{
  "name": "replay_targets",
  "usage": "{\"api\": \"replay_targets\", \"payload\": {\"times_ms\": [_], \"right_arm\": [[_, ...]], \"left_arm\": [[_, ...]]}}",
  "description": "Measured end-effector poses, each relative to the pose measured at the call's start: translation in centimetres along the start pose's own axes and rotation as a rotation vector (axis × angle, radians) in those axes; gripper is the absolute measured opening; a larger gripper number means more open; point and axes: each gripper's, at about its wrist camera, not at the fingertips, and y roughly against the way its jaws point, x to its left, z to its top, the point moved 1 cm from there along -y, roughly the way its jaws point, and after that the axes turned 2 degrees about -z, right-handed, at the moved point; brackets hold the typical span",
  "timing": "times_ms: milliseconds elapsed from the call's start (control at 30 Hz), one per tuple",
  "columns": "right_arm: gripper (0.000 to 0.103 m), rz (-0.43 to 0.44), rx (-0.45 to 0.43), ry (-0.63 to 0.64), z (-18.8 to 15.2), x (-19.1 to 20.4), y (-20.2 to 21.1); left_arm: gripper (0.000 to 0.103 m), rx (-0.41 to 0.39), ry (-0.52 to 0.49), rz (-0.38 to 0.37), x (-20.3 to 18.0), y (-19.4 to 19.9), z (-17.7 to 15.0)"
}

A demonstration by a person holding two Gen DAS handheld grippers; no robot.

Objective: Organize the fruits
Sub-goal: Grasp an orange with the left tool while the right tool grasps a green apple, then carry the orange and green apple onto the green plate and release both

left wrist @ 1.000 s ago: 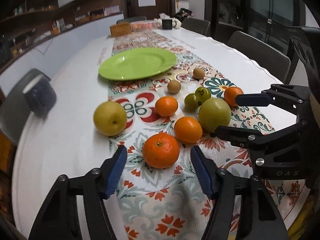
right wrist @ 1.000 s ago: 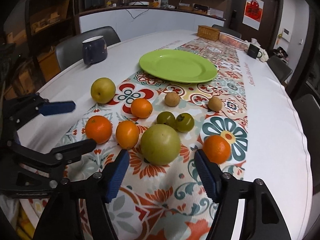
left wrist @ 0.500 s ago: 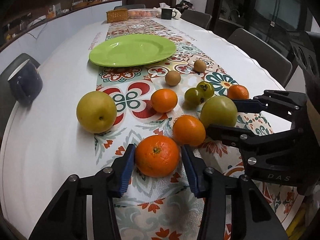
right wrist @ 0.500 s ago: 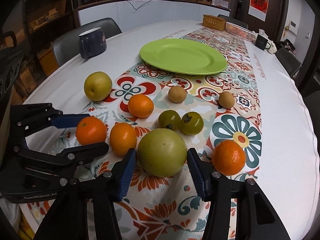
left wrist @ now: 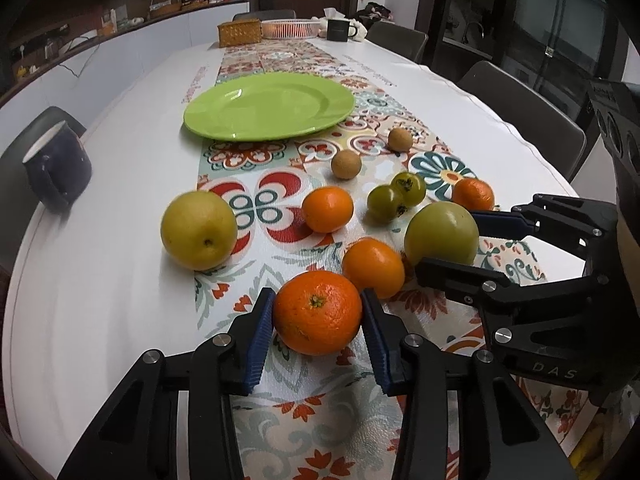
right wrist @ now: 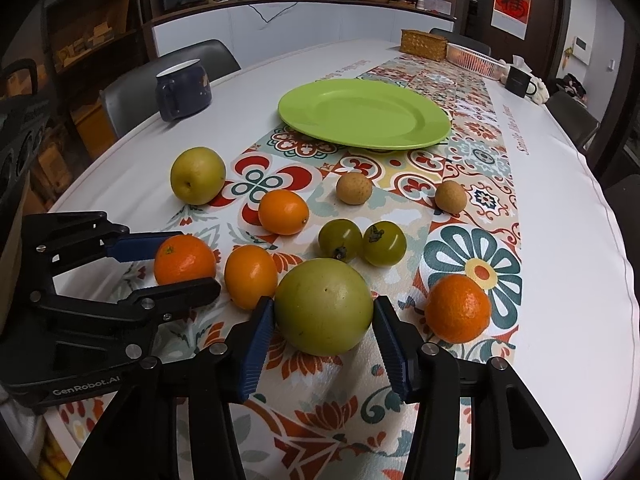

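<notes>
My left gripper point(left wrist: 318, 314) is shut on a large orange point(left wrist: 318, 312) on the patterned runner; the same orange point(right wrist: 184, 260) sits between its fingers in the right wrist view. My right gripper point(right wrist: 323, 314) is shut on a big green apple point(right wrist: 324, 306), which also shows in the left wrist view point(left wrist: 440, 234). A green plate point(left wrist: 270, 106) lies empty farther back. Loose fruit lies between: a yellow pear point(left wrist: 198, 230), several oranges point(left wrist: 328, 208), two small green tomatoes point(left wrist: 396, 196) and two brown kiwis point(left wrist: 346, 164).
A dark blue mug point(left wrist: 56, 168) stands near the table's left edge. A wicker box point(left wrist: 239, 32), a pink basket point(left wrist: 290, 28) and a black mug point(left wrist: 338, 29) stand at the far end. Chairs point(left wrist: 520, 108) line the right side.
Both grippers moved forward and closed: the left one around the large orange, the right one around the green apple. The other fruit has not moved.
</notes>
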Motion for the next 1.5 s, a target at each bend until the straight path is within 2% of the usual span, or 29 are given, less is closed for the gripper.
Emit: {"api": "replay_targets", "payload": {"times_ms": [400,833,1000,1133,1500], "right_arm": [[0.051,0.000,-0.097,-0.048,2.1,-1.0,4.0],[0.051,-0.030,-0.198,-0.034,9.5,-3.3,4.3],[0.051,-0.009,-0.190,-0.045,13.0,-4.5,2.4],[0.051,0.000,-0.143,-0.052,15.2,-5.5,-0.4],[0.051,-0.028,-0.047,-0.026,19.1,-7.1,-7.2]], "left_arm": [[0.042,-0.109,-0.037,0.026,-0.9,3.9,3.6],[0.042,-0.176,-0.026,0.059,1.8,3.3,10.9],[0.042,-0.177,-0.026,0.071,3.1,1.7,13.5],[0.042,-0.155,-0.025,0.076,4.4,-0.4,15.3],[0.042,-0.036,0.044,0.042,8.6,-7.3,18.7]]}}
